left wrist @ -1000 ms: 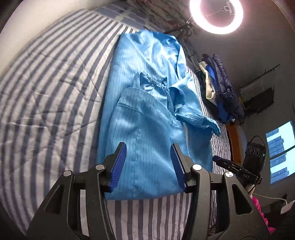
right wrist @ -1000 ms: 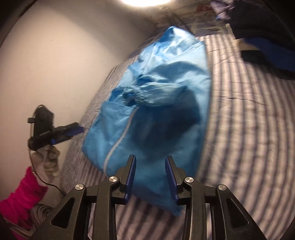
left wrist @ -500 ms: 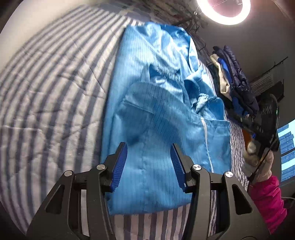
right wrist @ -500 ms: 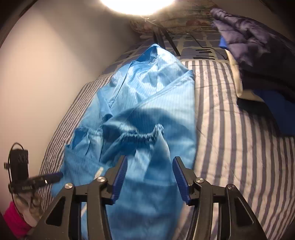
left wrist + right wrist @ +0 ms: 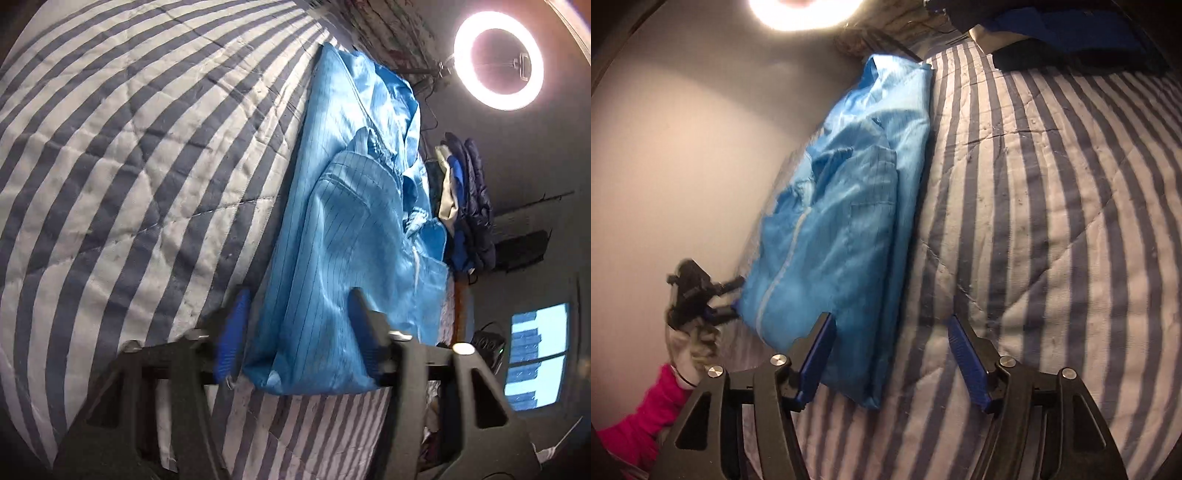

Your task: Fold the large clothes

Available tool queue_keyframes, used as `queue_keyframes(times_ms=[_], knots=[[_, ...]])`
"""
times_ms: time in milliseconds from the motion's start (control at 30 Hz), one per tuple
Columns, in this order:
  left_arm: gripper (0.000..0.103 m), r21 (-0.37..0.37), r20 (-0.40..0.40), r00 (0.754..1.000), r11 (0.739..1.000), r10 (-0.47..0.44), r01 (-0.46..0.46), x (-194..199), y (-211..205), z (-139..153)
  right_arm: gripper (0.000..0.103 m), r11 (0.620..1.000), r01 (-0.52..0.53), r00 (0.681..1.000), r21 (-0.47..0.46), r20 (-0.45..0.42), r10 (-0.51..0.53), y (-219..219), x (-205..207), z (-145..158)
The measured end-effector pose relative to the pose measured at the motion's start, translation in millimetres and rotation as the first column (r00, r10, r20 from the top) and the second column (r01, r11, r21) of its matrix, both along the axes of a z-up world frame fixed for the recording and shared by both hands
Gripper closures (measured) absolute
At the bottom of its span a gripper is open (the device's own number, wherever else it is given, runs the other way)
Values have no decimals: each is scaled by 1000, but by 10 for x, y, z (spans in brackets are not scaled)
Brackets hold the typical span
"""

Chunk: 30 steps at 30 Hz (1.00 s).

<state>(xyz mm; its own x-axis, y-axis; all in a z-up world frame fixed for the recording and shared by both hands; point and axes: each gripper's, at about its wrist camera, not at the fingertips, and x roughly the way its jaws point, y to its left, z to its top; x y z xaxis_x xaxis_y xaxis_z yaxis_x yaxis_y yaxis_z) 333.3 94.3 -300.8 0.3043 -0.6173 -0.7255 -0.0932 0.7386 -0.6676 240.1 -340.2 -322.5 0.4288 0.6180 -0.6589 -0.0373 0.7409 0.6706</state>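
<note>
The left wrist view is showing the left tongs point(image 5: 295, 332) closing, their blue pads point(image 5: 236, 328) coming in on either side of the near hem of the blue garment point(image 5: 343, 258); the cloth is sitting between them, but whether the pads are already pressing it I cannot tell. The garment is lying on the striped quilt point(image 5: 129, 166) of the bed, already doubled lengthwise into a long narrow strip running away from the tongs toward the ring light point(image 5: 498, 61), with a gathered cuff and loose sleeve bunching up around its middle. In the right wrist view the right tongs point(image 5: 890, 354) are standing spread with nothing between the pads — the other near corner of the garment point(image 5: 849, 221) is lying just beside the left-hand pad point(image 5: 816, 354), partly under it, while the rest of the gap is framing bare quilt point(image 5: 1052, 221). Farther off in that view the left tongs point(image 5: 727, 299) are reaching the hem, a hand in a pale glove and pink sleeve point(image 5: 646, 406) carrying them. The fabric is looking thin, glossy and light, so it is likely to slide and slump — taking both hem corners, layers pinched together, seems the surest hold. A pile of dark clothes point(image 5: 469, 206) is lying beyond.
</note>
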Motion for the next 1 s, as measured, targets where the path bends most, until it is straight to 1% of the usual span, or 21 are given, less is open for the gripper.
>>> queue_keyframes(times_ms=[33,67,100,167,233,267,367,467,500,567,700,767,833,867,933,967,1000], knots=[[84,3,-12,1000,1000,-10,10,15,-27,-20,56,999,-3,1000,41,-12,3,4,19,-21],[89,9,-20,1000,1000,-15,16,26,-60,-38,75,997,-10,1000,72,-27,12,15,21,-41],[94,35,-8,1000,999,-18,18,21,-95,-18,85,997,-20,999,71,-39,23,78,38,-59],[98,90,31,998,995,-51,48,-29,-150,80,96,999,-39,999,3,-23,39,213,15,-6],[99,142,65,994,987,-87,77,-106,-173,203,99,999,-46,999,-25,-14,45,269,-14,64],[99,149,70,993,985,-97,86,-153,-172,246,100,998,-50,999,-30,-11,49,275,-54,118],[100,177,62,986,974,-152,139,-328,-183,360,101,997,-68,998,-35,-5,68,264,-215,266],[100,220,39,971,950,-236,222,-579,-216,417,102,991,-112,994,-76,-7,112,319,-457,383],[100,229,29,965,942,-259,246,-655,-225,418,102,987,-131,991,-96,-16,130,358,-603,399],[100,238,8,956,930,-292,282,-808,-201,404,102,984,-148,988,-98,-47,144,388,-789,387],[100,230,-22,945,918,-326,322,-1006,-104,351,102,980,-171,984,-98,-76,164,483,-1095,361],[100,222,-31,944,919,-328,327,-1067,-66,315,102,980,-175,983,-98,-77,168,519,-1196,355],[98,239,-37,941,911,-338,336,-1105,-56,262,102,970,-198,979,-143,-81,188,582,-1195,330],[95,250,-39,941,909,-336,335,-1103,-50,249,101,964,-213,976,-161,-86,201,615,-1111,298],[95,245,-31,940,910,-338,335,-1097,-16,274,92,958,-227,973,-177,-95,212,628,-1047,328],[95,253,-16,941,909,-339,331,-1109,20,325,78,952,-226,973,-205,-92,212,611,-1016,392],[95,266,2,940,907,-340,328,-1119,54,397,69,947,-224,974,-230,-68,214,577,-1006,495]])
